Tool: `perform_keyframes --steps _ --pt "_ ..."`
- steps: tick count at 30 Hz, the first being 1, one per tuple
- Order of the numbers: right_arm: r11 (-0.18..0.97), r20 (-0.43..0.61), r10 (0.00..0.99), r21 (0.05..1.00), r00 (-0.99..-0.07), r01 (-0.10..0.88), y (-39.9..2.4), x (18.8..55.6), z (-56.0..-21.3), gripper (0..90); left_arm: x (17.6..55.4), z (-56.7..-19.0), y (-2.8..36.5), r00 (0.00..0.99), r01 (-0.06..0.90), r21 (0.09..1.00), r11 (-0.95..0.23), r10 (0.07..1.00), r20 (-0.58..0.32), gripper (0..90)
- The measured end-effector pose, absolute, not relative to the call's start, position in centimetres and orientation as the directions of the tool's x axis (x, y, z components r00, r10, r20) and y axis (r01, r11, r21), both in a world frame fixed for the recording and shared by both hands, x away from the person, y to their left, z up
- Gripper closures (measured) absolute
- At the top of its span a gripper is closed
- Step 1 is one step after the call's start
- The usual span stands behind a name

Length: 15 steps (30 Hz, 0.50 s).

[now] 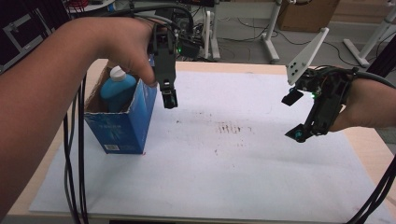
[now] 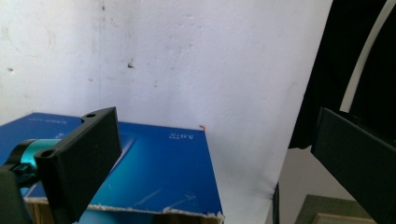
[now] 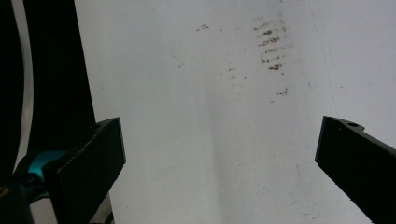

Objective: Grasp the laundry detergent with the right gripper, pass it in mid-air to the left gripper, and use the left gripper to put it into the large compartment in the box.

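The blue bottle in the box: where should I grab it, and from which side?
Grip the white cap and neck of the blue bottle, coming straight down from above. It stands upright inside the open-topped blue box, whose walls hide its body, so probably only the top is reachable. The left tongs hang open just beside the box.

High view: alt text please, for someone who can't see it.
A person holds two open grippers over a stained white sheet: the left gripper hangs beside an open blue box containing a blue bottle, while the right gripper hovers empty at the right.
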State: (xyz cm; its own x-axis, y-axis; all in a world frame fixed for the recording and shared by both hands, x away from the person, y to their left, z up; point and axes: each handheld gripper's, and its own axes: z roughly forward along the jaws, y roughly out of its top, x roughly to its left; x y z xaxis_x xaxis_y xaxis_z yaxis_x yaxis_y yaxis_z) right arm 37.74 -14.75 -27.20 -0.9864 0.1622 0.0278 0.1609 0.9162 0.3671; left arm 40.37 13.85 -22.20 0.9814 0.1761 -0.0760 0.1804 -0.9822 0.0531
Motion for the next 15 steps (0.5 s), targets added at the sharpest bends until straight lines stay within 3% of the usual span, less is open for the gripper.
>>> perform_keyframes --steps 15 --pt "0.921 0.025 0.166 0.352 -0.986 0.164 -14.57 37.99 -27.45 0.6 40.3 -22.85 12.92 0.986 0.151 0.059 -0.987 0.146 -0.084 1.7"
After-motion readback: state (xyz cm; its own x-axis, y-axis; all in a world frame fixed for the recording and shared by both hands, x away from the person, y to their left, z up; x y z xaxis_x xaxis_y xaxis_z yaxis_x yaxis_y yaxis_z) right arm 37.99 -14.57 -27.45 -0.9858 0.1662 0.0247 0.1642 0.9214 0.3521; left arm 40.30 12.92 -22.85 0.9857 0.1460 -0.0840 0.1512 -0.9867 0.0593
